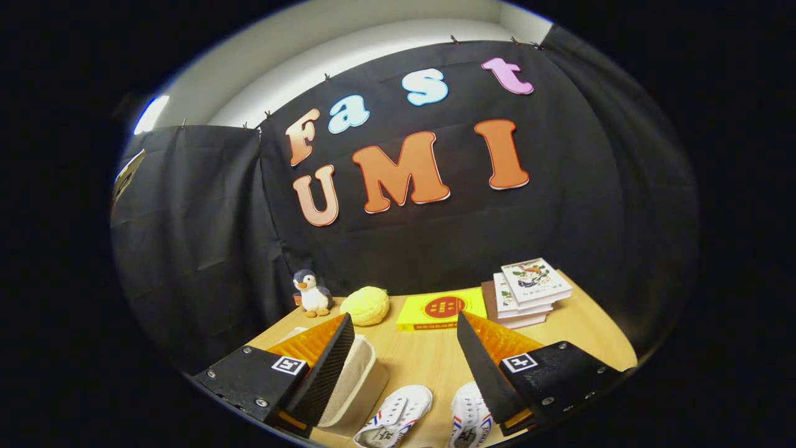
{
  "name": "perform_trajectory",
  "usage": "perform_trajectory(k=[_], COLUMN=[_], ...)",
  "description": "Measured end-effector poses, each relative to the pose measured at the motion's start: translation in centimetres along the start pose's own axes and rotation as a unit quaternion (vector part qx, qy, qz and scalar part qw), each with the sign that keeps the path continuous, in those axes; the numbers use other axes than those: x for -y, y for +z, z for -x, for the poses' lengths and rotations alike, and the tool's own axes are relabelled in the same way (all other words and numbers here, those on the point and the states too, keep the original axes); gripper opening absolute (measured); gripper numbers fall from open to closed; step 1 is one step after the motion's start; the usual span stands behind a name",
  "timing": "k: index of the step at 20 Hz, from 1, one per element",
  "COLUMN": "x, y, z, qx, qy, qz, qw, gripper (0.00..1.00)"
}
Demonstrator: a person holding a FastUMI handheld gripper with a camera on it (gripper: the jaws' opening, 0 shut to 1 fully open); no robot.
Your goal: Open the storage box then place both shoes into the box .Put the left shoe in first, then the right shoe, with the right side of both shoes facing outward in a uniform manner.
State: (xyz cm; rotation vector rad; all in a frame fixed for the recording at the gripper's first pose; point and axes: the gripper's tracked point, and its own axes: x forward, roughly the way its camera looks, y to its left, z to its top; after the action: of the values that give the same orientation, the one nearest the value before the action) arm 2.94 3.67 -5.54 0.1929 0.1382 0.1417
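1. Fingers stand spread wide and released, gripping nothing, held above the near part of the counter with bare wood showing between them.
2. Storage box, a beige container, sits at the near left edge of the counter, partly hidden behind the left finger; whether a lid or flap covers it cannot be told from here, so opening it reads as the step in hand.
3. Two white shoes lie at the near edge: one shoe just beside the box and between the fingers, the other shoe to its right, partly under the right finger. Which is the left shoe cannot be told at this angle.
4. To do the opening well, I would bring the fingers down toward the box's rim on its open side, find the lid's edge first, and close on that edge alone, not on the wall.
5. Lift the lid in a slow arc so the light box does not slide toward the shoes or off the near edge.
6. Along the far edge stand a toy penguin, a yellow ball, a yellow flat box and a stack of books, all well apart from the work.
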Motion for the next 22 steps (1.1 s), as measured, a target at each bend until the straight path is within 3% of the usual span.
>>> perform_trajectory(k=[4,9,16,22], x=[-0.7,-2.4,-6.3,-9.3], y=[-4.4,-9.4,-17.0,-18.2], z=[-1.5,-3.0,-3.6,-3.8], qx=[-0.061,-0.134,-0.246,-0.276], qy=[0.03,0.077,0.135,0.174], qz=[-0.075,-0.182,-0.298,-0.394], qw=[0.995,0.971,0.912,0.859], gripper=[0.98,0.98,0.98,0.98])
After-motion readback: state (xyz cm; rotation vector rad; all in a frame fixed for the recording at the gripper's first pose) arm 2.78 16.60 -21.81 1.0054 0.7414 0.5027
